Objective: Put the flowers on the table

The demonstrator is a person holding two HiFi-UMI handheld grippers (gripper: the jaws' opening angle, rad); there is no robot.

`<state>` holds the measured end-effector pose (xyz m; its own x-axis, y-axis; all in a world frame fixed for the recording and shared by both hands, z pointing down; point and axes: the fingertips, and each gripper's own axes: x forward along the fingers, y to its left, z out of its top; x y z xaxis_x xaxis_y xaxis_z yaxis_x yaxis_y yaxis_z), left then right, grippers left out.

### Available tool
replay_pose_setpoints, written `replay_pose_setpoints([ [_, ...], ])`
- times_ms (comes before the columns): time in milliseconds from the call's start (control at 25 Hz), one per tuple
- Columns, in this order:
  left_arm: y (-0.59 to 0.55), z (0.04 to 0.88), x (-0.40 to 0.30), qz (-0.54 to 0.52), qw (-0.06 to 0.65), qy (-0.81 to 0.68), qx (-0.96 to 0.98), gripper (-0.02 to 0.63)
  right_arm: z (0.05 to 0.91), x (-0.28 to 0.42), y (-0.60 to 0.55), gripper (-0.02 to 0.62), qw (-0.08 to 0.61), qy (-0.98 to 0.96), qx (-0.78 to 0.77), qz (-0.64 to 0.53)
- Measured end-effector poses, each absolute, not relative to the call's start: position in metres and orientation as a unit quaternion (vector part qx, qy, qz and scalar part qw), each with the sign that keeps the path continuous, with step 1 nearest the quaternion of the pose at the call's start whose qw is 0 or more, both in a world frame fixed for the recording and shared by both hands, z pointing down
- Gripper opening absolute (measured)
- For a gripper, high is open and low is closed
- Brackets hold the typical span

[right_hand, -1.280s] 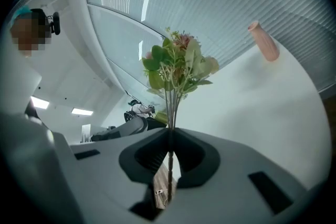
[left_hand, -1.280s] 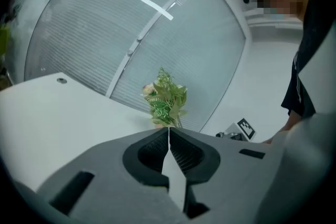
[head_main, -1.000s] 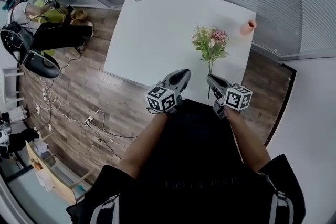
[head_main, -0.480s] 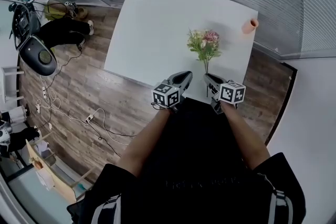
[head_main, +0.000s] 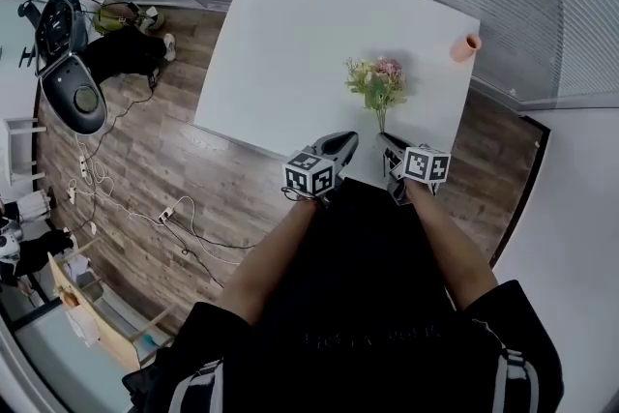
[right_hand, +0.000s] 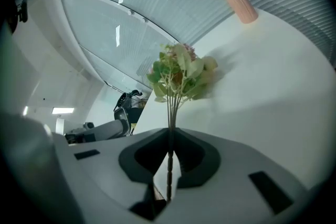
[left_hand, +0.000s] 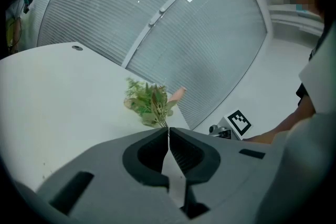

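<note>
Both forearms reaching forward side by side. Left tool [head_main: 344, 139] pointing slightly down, jaws pressing together tip to tip. Right tool [head_main: 388, 143] angling down, jaws clamping flower stems [right_hand: 171, 118].

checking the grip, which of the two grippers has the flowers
The right gripper: its jaws clamp the flowers by the stems, while the left gripper is shut empty.
</note>
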<state>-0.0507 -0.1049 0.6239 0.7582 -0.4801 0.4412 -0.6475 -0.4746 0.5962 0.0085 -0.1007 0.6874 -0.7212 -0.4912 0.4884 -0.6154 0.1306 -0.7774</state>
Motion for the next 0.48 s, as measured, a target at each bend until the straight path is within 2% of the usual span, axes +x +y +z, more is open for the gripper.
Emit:
replay_pose_setpoints([
  [480, -0.098, 0.629, -0.051, 0.115, 0.393, -0.327, 0.852, 0.02, 0.704, 0.005, -0.097, 0.048, 0.116, -0.764, 0.354, 0.527],
])
